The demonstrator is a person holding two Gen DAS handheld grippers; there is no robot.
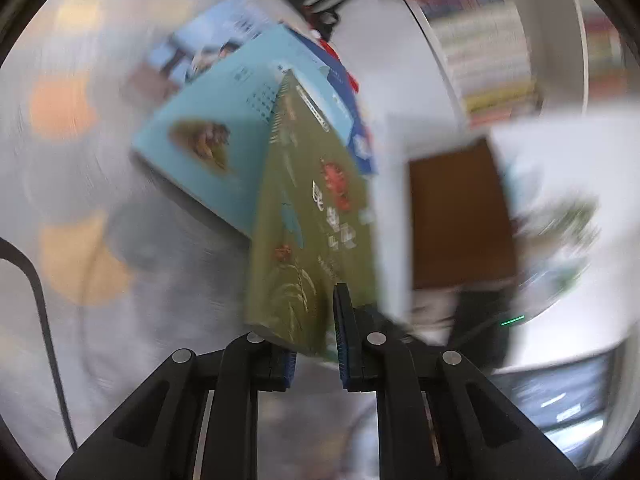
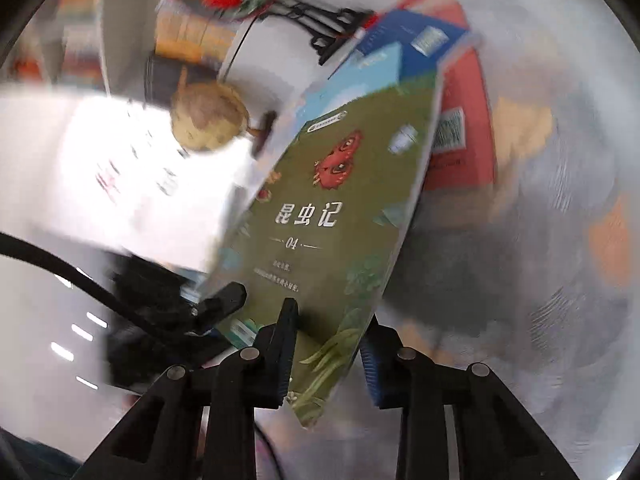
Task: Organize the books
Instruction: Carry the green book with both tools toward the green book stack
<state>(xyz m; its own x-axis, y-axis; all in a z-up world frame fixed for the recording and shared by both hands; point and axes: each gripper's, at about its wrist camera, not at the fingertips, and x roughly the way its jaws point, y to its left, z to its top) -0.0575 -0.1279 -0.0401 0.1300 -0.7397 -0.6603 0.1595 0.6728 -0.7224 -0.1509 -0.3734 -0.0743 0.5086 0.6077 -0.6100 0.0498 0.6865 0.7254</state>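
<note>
A green book with a red insect on its cover (image 1: 316,216) is lifted and tilted, and both grippers have hold of it. My left gripper (image 1: 316,332) is shut on its near bottom edge. The same green book (image 2: 340,208) fills the right wrist view, where my right gripper (image 2: 330,320) has one finger on the cover and the other behind the back, pads against it. The left gripper's black fingers (image 2: 224,300) show clamped on the book's lower left edge. Underneath lie a light blue book (image 1: 208,152), a dark blue book (image 1: 360,136) and a red book (image 2: 460,132).
A white upright panel with a brown face (image 1: 456,220) stands to the right of the pile. Behind it is a shelf of books (image 1: 488,60). A wicker basket (image 2: 208,116), a black stand with a red ornament (image 2: 320,28) and white printed sheets (image 2: 120,176) are nearby. Everything is motion-blurred.
</note>
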